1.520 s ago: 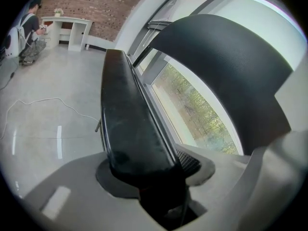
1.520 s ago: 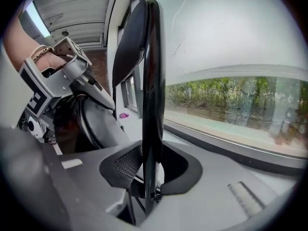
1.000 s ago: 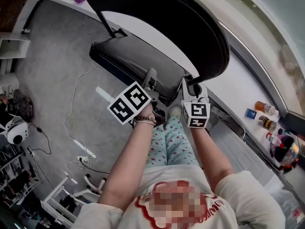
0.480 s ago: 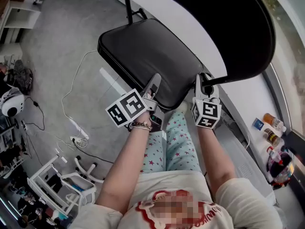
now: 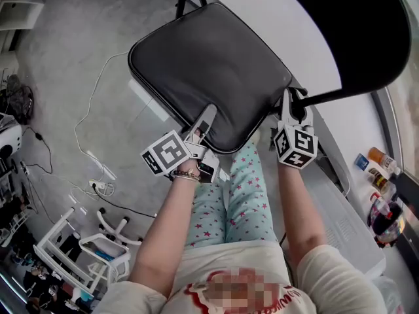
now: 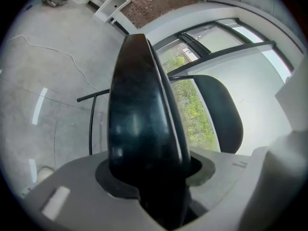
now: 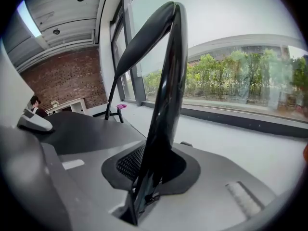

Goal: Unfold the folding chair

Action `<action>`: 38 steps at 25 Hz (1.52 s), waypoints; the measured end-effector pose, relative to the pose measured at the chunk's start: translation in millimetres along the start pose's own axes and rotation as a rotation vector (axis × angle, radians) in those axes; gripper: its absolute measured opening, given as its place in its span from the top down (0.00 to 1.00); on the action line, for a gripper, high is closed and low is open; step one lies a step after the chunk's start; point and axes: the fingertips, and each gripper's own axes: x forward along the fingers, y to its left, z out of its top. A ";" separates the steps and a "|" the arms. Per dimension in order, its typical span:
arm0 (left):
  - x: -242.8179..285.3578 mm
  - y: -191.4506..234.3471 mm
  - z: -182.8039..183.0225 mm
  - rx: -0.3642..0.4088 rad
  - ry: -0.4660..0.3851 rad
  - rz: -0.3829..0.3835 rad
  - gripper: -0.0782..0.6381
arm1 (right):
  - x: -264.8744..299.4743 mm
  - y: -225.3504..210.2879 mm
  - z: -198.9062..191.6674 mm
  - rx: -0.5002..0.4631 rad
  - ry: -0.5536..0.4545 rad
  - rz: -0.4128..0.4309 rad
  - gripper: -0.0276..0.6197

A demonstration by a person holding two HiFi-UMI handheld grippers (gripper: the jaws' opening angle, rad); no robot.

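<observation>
The folding chair's black padded seat [image 5: 209,70] lies spread out in front of me in the head view, its black backrest [image 5: 357,31] at the upper right. My left gripper [image 5: 204,122] is shut on the seat's near edge [image 6: 144,129], which fills the gap between its jaws. My right gripper [image 5: 291,104] is shut on the chair's dark frame tube [image 7: 166,95] below the backrest; its jaws have just been closing slightly on that tube. In the right gripper view the seat [image 7: 82,124] shows at the left, with the left gripper's fingertip [image 7: 33,121] on it.
Grey floor with white cables and a power strip [image 5: 98,188] at the left. A white rack [image 5: 72,247] stands at the lower left. Bottles [image 5: 376,159] sit on the white ledge [image 5: 347,221] at the right. The person's legs [image 5: 236,195] are under the seat's near edge.
The seat has swung down and away from the backrest, from nearly edge-on to broad and open. Both grippers have sunk with it, the left one further.
</observation>
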 end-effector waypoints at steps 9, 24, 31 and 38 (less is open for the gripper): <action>-1.7 42.5 -2.2 -0.073 0.033 -0.070 0.57 | 14.7 -2.9 -15.0 0.008 0.004 -0.059 0.78; 1.9 49.9 -13.0 -0.114 0.056 -0.116 0.57 | 15.5 -12.1 -23.0 0.097 0.076 -0.010 0.79; -0.6 51.7 -11.9 -0.104 0.041 -0.113 0.57 | 16.0 -8.1 -25.8 0.104 0.112 0.025 0.79; -0.1 46.6 -9.2 -0.121 0.056 -0.116 0.57 | 15.7 -3.0 -27.6 0.115 0.149 0.041 0.71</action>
